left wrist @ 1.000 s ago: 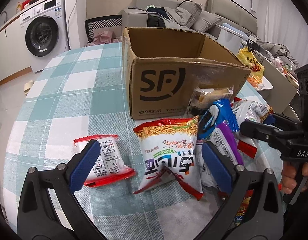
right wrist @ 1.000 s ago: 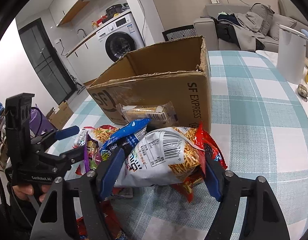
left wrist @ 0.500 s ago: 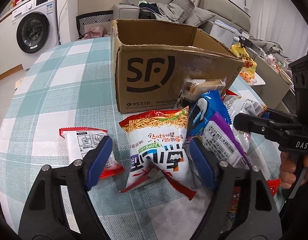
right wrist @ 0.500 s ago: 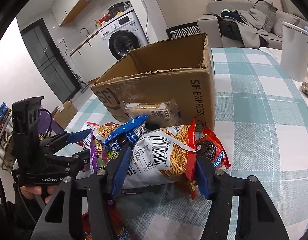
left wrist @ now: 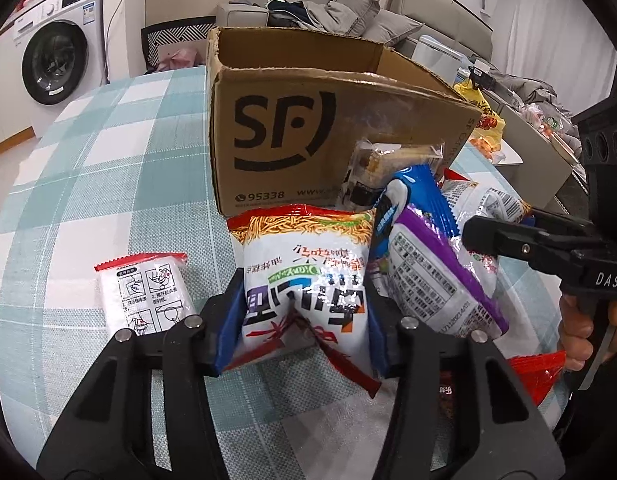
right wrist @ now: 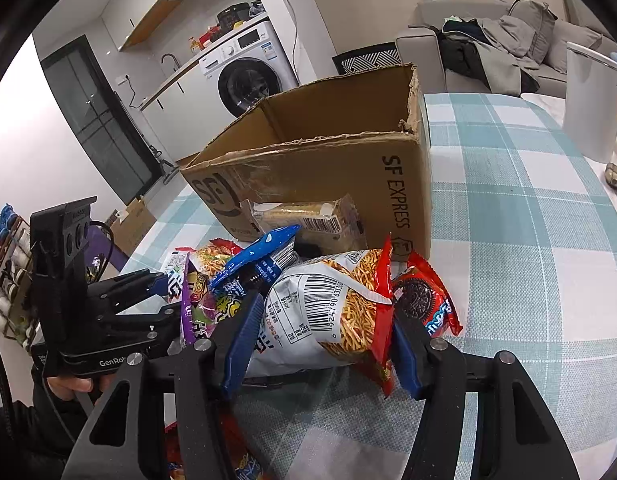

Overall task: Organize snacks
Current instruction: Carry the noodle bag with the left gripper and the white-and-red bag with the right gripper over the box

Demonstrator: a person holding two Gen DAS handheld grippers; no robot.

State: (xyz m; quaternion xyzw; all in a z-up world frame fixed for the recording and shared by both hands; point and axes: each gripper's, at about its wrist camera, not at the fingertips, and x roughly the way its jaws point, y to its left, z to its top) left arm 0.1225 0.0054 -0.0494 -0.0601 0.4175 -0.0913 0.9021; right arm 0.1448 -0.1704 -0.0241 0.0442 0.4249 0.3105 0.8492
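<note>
An open cardboard box [left wrist: 308, 140] [right wrist: 328, 176] stands on the checked table. A pile of snacks lies in front of it. My left gripper [left wrist: 302, 320] is closing, and its blue pads press both sides of a white and red noodle snack bag [left wrist: 304, 272] with blue lettering. My right gripper [right wrist: 322, 340] is shut on a second noodle bag [right wrist: 332, 312], barcode side up. Each gripper shows in the other's view: the right gripper [left wrist: 528, 240], the left gripper [right wrist: 128, 300].
A small white packet with red ends [left wrist: 144, 292] lies alone to the left. A purple packet [left wrist: 436, 280], a blue packet [left wrist: 412, 196] and a wafer pack [left wrist: 392, 160] crowd the middle. A red cookie pack [right wrist: 424, 304] touches the right pad. A white appliance [right wrist: 592, 100] stands far right.
The left jaws came in from wide open onto the sides of the lettered noodle bag. The right jaws narrowed onto the barcode bag, then held still.
</note>
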